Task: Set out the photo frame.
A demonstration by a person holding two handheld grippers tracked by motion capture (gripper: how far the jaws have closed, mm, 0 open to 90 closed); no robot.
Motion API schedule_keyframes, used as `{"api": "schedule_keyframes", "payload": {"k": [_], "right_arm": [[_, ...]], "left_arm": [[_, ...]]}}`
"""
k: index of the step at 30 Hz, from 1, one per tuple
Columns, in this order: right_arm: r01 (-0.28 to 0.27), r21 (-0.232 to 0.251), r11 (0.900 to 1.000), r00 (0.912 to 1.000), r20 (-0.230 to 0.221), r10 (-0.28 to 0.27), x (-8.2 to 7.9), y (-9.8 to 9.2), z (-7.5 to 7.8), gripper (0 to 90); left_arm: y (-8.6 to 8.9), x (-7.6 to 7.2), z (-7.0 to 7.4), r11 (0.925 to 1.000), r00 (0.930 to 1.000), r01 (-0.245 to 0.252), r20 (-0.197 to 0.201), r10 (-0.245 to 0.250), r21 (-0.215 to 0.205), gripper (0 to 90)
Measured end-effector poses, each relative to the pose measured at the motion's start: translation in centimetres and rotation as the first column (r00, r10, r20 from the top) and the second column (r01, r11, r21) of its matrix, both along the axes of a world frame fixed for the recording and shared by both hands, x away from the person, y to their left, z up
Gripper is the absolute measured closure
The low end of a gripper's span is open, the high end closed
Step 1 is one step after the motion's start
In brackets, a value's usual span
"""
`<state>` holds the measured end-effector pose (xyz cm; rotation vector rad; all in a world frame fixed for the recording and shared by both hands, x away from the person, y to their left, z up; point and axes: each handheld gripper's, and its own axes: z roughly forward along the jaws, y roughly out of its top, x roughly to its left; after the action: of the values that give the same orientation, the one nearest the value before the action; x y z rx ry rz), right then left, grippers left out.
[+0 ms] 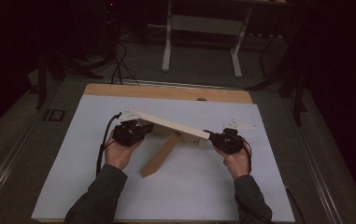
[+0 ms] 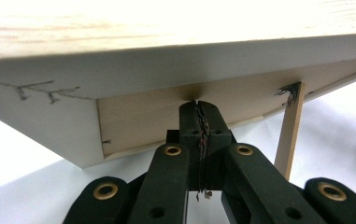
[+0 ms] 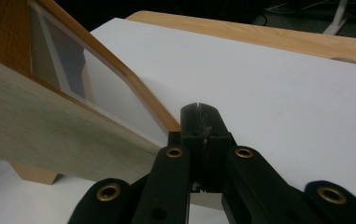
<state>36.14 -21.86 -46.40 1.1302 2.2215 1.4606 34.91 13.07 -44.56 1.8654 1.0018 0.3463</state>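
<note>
A pale wooden board [image 1: 175,126] lies tilted across a wooden block [image 1: 160,156] on the white table sheet [image 1: 119,196]. The left gripper [image 1: 140,130] sits at the board's left end and the right gripper [image 1: 213,136] at its right end. Both grippers' jaws are pressed fully together with nothing between them, tips close against the wood

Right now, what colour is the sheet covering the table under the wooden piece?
White, plain with no pattern; the sheet shows best in the high view, with a bare wood edge of the table beyond it.
</note>
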Motion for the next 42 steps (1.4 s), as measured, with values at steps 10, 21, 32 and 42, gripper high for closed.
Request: {"api": "schedule_keyframes", "payload": {"k": [10,21,32,42], "right_arm": [[-0.023,-0.013,1.000,0.9996,0.017,0.024,-0.2,0.4,0.4,89.9],[-0.043,-0.018,0.999,0.9985,0.032,0.043,-0.4,0.8,0.7,89.9],[-0.058,-0.022,0.998,0.9977,0.033,0.059,-0.6,1.1,0.9,89.9],[-0.074,-0.025,0.997,0.9965,0.037,0.075,-0.7,1.4,1.1,89.9]], "left_arm": [[-0.7,0.2,0.2,0.9997,0.9997,0.024,-0.006,-0.024,0.007,90.0],[-1.4,0.2,0.5,0.9991,0.9989,0.043,-0.018,-0.043,0.000,90.0],[-2.4,0.2,0.7,0.9982,0.9980,0.060,-0.019,-0.060,0.007,90.0],[-3.2,0.0,1.0,0.9965,0.9965,0.082,-0.015,-0.082,0.013,90.0]]}}
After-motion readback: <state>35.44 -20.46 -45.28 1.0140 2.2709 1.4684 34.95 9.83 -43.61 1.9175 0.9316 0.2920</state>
